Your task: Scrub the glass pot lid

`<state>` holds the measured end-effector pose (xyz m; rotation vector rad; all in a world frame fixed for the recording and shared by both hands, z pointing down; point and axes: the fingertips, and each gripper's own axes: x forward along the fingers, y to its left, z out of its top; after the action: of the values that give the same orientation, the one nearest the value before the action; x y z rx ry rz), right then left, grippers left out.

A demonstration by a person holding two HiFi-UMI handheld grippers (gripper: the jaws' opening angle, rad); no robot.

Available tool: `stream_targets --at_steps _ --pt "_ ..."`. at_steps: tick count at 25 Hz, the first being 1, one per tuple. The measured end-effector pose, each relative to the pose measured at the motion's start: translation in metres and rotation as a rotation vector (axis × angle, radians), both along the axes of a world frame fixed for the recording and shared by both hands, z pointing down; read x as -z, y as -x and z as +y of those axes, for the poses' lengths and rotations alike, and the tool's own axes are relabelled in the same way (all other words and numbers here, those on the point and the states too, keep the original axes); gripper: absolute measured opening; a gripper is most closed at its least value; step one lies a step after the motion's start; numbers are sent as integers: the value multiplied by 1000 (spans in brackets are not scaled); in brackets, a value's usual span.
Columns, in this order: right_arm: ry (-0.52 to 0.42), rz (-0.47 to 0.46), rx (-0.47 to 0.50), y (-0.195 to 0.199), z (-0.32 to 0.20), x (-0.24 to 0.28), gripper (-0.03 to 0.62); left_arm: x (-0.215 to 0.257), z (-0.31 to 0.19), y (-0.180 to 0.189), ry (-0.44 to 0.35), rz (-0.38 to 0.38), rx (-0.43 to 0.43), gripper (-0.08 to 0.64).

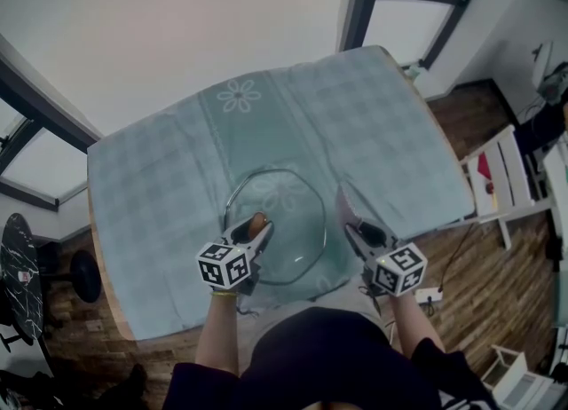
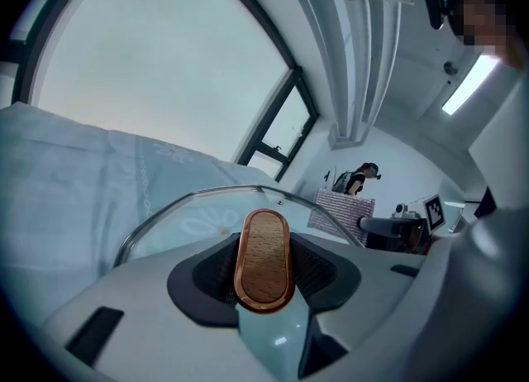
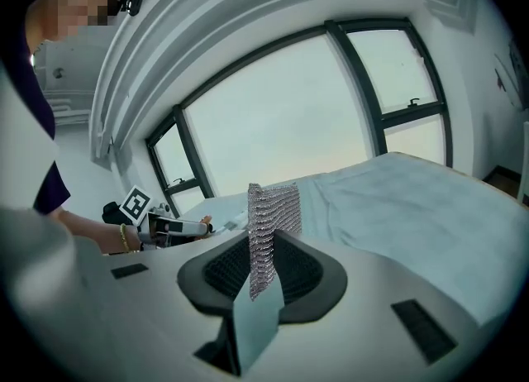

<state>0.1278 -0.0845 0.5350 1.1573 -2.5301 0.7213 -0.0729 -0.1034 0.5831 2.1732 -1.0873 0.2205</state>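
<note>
We point both grippers forward and down over the tablecloth (image 1: 177,186). Our left gripper (image 1: 257,227) pinches the wooden handle (image 2: 264,256) of the glass pot lid (image 1: 288,208), which sits mid-cloth. The right gripper view shows our right gripper (image 1: 348,222) clamping a mesh scrubber (image 3: 269,223), a mere sliver in the head view.

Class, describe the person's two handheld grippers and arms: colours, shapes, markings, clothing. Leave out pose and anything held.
Both the left gripper and right gripper have pale grey bodies, dark ribbed pads and a white cube bearing black square markers. The forearms are bare; a yellow bracelet circles the left wrist, and the top is dark.
</note>
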Motion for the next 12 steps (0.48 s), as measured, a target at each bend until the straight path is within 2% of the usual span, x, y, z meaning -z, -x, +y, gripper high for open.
stream_targets --at_steps 12 --pt "-8 -10 -26 -2 -3 2 83 -31 -13 -19 67 -182 2 167"
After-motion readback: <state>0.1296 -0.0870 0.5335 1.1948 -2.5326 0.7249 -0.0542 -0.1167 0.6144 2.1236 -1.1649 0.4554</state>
